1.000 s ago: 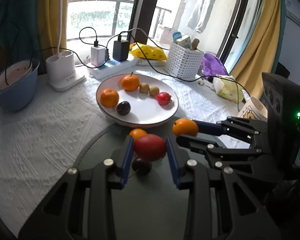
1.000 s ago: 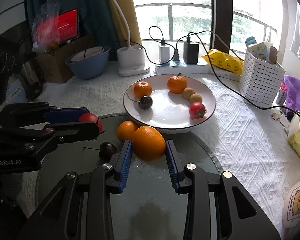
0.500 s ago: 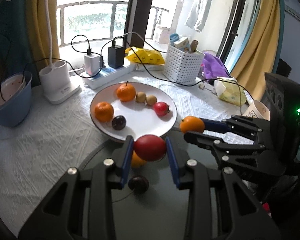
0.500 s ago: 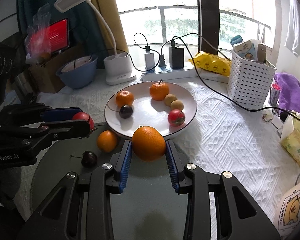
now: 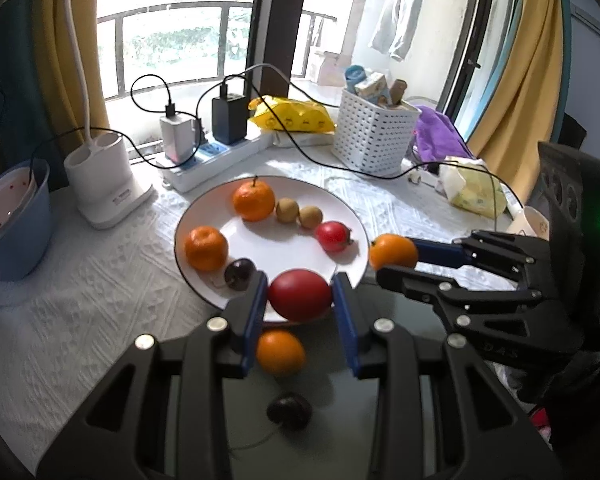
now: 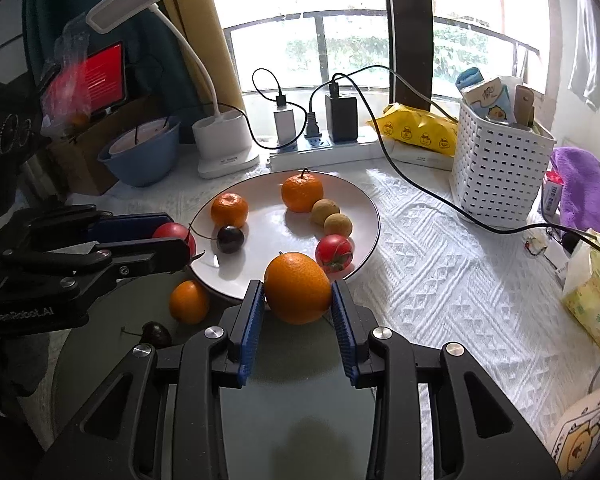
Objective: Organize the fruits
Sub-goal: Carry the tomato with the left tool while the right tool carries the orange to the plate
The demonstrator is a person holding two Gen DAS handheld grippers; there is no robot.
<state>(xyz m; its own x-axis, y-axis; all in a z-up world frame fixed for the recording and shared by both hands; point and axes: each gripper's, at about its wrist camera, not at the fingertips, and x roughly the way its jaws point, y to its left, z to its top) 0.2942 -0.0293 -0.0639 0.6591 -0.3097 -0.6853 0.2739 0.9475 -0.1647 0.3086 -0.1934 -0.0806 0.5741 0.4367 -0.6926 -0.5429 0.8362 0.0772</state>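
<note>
Left gripper (image 6: pixel 188 246) body, lower left of the right wrist view: "GenRobot.AI", pale lettering, blurred; right gripper (image 5: pixel 380 260) body, left wrist view: faint "DAS"; other print unreadable

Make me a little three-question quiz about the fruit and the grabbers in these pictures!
1. True or false: the left gripper holds a red fruit.
2. What does the right gripper hold? A) cherry B) orange C) tomato
3. How many fruits lie on the white plate, not counting the held ones?

Key: 1 true. 2 B, an orange. 3 six.
</note>
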